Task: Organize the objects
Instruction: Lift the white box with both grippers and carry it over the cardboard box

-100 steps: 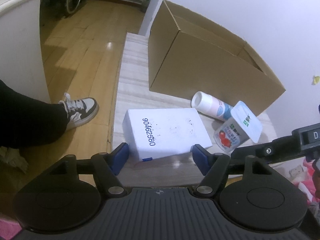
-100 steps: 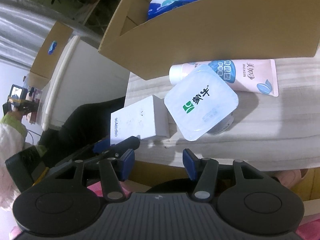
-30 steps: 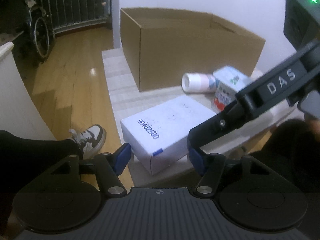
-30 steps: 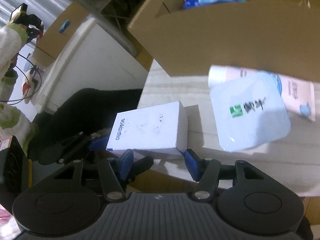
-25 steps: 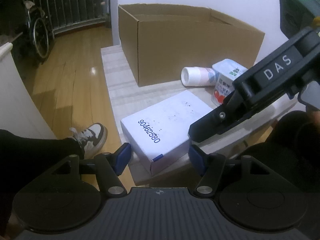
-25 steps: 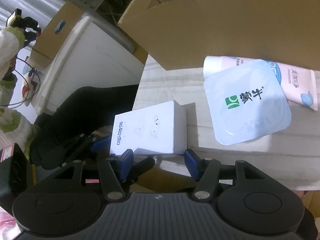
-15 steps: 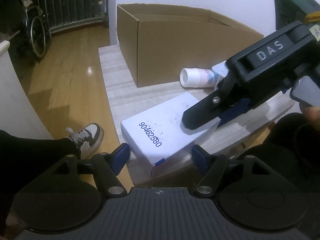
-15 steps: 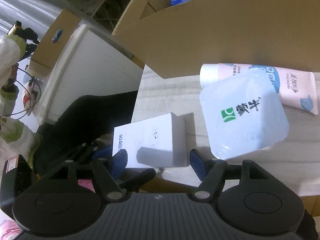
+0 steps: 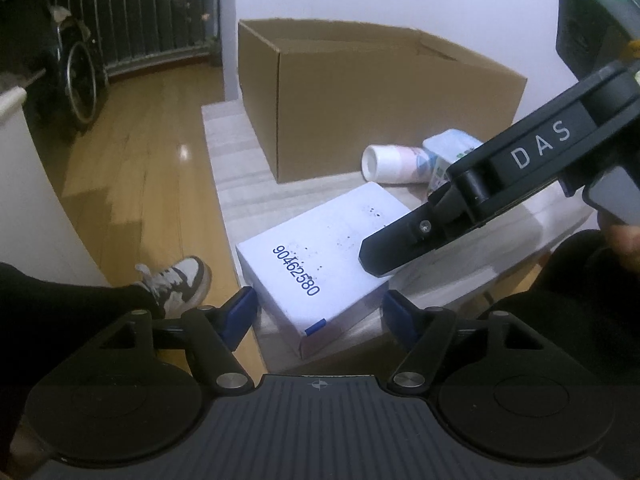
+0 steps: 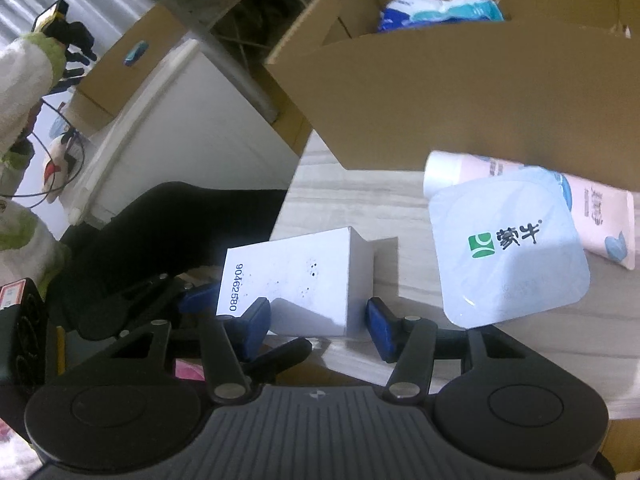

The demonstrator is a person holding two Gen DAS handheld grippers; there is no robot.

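A white box [image 9: 320, 252] marked 90462580 lies at the near corner of the pale wood table [image 9: 228, 152]. It also shows in the right wrist view [image 10: 296, 280]. My left gripper [image 9: 318, 314] is open, its blue pads either side of the box's near corner. My right gripper [image 10: 318, 318] is open over the box's other end, one finger above its top. A yogurt cup [image 10: 508, 252] stands beside a pink tube [image 10: 592, 208] lying on its side. An open cardboard box [image 9: 372, 96] stands behind them.
A blue and white pack [image 10: 436, 10] lies inside the cardboard box [image 10: 480, 92]. The person's dark leg and sneaker [image 9: 176, 284] are left of the table over wooden floor. A white cabinet [image 10: 180, 128] stands beyond the table edge.
My right gripper has moved in over the white box and now straddles its end. My left gripper has closed in on the box's near corner. The box has turned slightly.
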